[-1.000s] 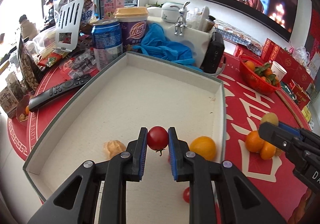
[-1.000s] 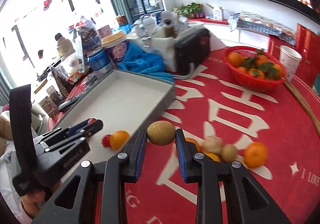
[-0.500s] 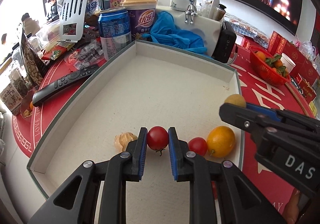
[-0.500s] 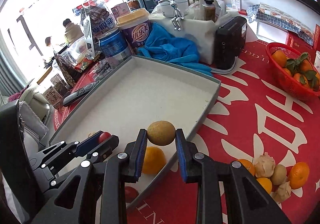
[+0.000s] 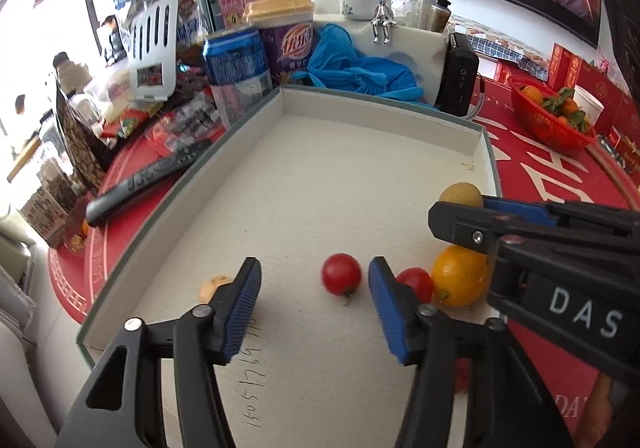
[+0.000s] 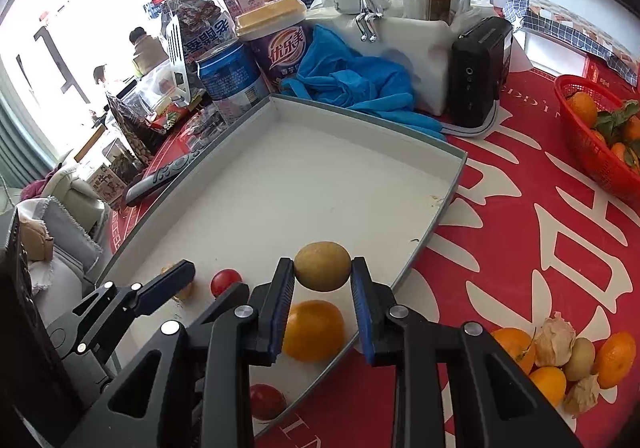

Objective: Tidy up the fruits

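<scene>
A shallow white tray (image 5: pixel 484 152) (image 6: pixel 452 184) lies on the red tablecloth. My left gripper (image 5: pixel 314 290) is open, its jaws either side of a red cherry tomato (image 5: pixel 341 274) (image 6: pixel 225 280) resting on the tray floor. Beside it lie a second cherry tomato (image 5: pixel 416 283), an orange (image 5: pixel 458 275) (image 6: pixel 314 330) and a husked ground cherry (image 5: pixel 212 286). My right gripper (image 6: pixel 323 280) is shut on a round yellow-brown fruit (image 6: pixel 323 266) (image 5: pixel 460 195) and holds it above the tray's near right part.
Loose oranges and other fruit (image 6: pixel 560 360) lie on the cloth right of the tray. A red basket of tangerines (image 6: pixel 600 136) stands far right. A remote (image 5: pixel 148 176), cans, a blue cloth (image 5: pixel 360 68) and a black box (image 6: pixel 478 76) crowd the tray's far and left sides.
My left gripper has opened and let the cherry tomato down onto the tray floor. My right gripper has carried the yellow-brown fruit in over the tray.
</scene>
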`<state>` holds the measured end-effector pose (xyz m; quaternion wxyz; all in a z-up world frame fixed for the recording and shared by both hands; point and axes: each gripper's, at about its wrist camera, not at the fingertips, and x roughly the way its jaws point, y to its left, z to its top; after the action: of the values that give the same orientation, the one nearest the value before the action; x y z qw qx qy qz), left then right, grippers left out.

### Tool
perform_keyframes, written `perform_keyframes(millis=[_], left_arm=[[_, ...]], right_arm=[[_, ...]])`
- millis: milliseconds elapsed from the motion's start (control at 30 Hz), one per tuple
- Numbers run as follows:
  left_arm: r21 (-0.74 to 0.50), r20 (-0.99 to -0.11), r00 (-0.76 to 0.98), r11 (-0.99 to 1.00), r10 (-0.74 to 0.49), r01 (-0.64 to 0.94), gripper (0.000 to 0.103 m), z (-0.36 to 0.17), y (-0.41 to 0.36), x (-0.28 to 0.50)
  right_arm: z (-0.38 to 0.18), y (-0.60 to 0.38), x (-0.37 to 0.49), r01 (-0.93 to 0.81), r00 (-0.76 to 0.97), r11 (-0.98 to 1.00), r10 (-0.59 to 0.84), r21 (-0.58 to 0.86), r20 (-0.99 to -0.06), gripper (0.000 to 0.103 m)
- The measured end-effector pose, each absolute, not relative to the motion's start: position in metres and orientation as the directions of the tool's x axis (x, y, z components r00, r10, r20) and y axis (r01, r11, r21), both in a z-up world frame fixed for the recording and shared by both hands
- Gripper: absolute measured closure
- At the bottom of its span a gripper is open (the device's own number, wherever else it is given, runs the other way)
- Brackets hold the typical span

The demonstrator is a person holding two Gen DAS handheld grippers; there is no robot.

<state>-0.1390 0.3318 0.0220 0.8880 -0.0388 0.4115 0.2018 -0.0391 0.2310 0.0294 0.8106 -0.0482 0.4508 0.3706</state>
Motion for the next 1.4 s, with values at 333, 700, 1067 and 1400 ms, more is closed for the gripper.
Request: perform_keyframes(millis=[333, 700, 1067, 1400], left_arm=[[0.141, -0.711, 0.602, 0.912, 0.364, -0.386, 0.020, 0.026, 0.333, -0.148], [-0.029, -0.629, 0.742, 0.947, 0.231, -0.319, 0.016, 0.060, 0.316, -0.165], [-0.092, -0.684, 0.725, 0.996, -0.076, 0.018, 0.014, 0.055, 0.218, -0.159], [-0.039, -0.805, 0.591, 0.999, -0.050, 0.031, 0.014, 0.012, 0.188, -0.147]], right_arm=[[0.037, 0.234, -0.052, -0.672, 0.321, 0.696, 0.580, 0.251, -0.748, 0.032], [0.087, 0.156, -0.047, -0.540, 0.457, 0.753, 0.637, 0.376, -0.620, 0.001], [0.081, 0.019, -0.051, -0.272, 0.602, 0.891, 0.453, 0.364, -0.657, 0.001], [0.016, -0.056, -0.061, -0.107, 0.581, 0.959, 0.276, 0.264, -0.766, 0.001]])
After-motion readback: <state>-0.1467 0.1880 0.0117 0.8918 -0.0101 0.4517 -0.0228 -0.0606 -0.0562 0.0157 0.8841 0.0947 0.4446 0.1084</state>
